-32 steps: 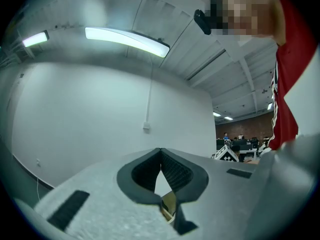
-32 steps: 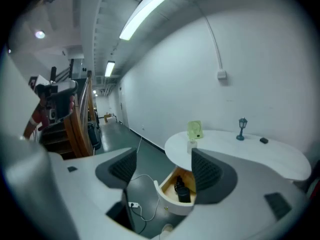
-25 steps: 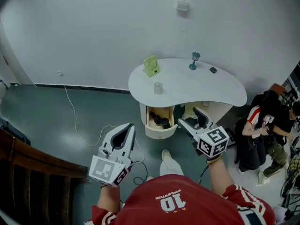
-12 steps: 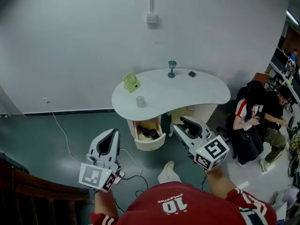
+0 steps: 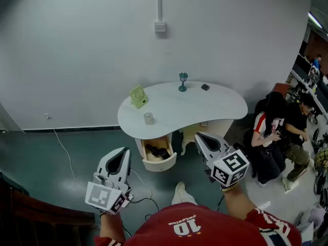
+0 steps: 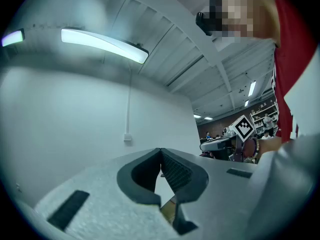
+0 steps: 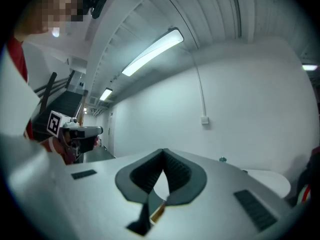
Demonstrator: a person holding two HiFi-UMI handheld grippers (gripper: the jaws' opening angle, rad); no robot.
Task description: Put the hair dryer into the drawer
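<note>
1. Black hair dryer (image 5: 156, 151): one, lying inside the drawer just below the centre of the head view. It is too small to make out in detail.
2. One drawer (image 5: 160, 164) stands pulled open under the near edge of the table.
3. One white, curved table (image 5: 205, 106) fills the middle of the frame. It carries four things, all apart from one another: a green object (image 5: 137, 96) at its left end, a small cup (image 5: 148, 118) near the front edge, a teal stemmed piece (image 5: 183, 81) at the back, and a small dark item (image 5: 205, 87) to the right of the stemmed piece.
4. Two grippers are held apart from the table, each with one marker cube.
   - The left gripper (image 5: 123, 151), at lower left, has its jaws pressed together on nothing.
   - The right gripper (image 5: 199, 136), at lower right of centre, has jaws that have just been closing. They now meet with nothing between them.
5. One cable (image 5: 64, 152) trails over the floor at left.
6. Two seated people (image 5: 270, 132) are at the right edge.
7. One wall box (image 5: 160, 27) is at the top centre.
</note>
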